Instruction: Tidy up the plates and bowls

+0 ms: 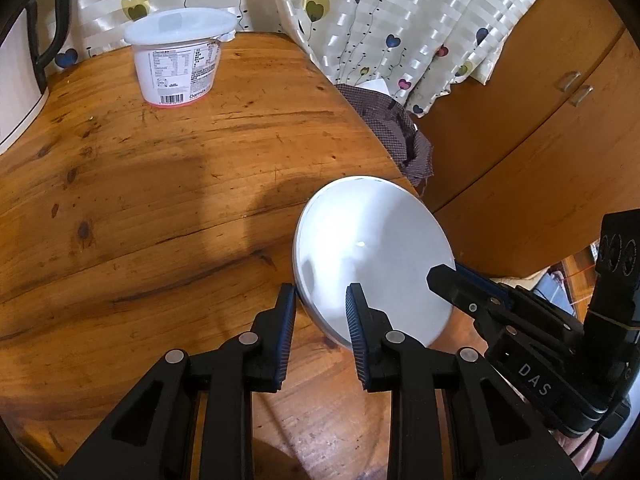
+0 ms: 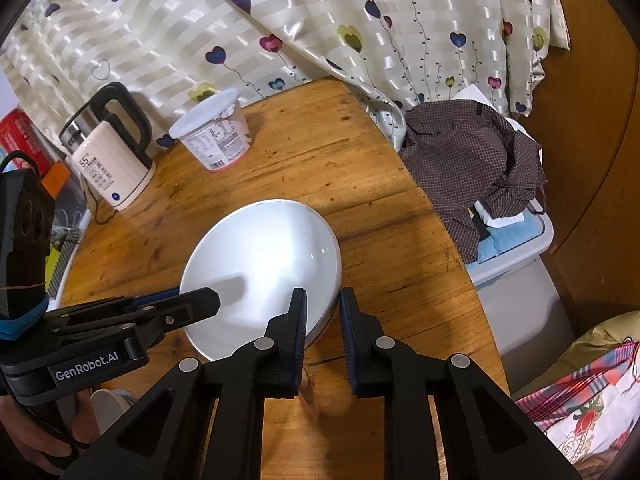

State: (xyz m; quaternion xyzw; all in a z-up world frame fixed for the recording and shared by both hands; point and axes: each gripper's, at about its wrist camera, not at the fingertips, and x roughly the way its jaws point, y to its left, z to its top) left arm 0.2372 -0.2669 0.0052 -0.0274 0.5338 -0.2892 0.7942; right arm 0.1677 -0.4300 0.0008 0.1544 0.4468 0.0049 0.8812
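Two grippers meet at one white plate lying near the right edge of the wooden table. The left gripper has its jaws apart, straddling the plate's near-left rim, one finger over the plate and one outside it. The right gripper also has its jaws apart, astride the near-right rim. A lidded white tub and a cream kettle stand toward the table's far edge.

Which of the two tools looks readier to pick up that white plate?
Probably either: both straddle the plate's rim with open fingers. The left tool brackets its side, the right tool the opposite side, so this looks like a two-handed lift.
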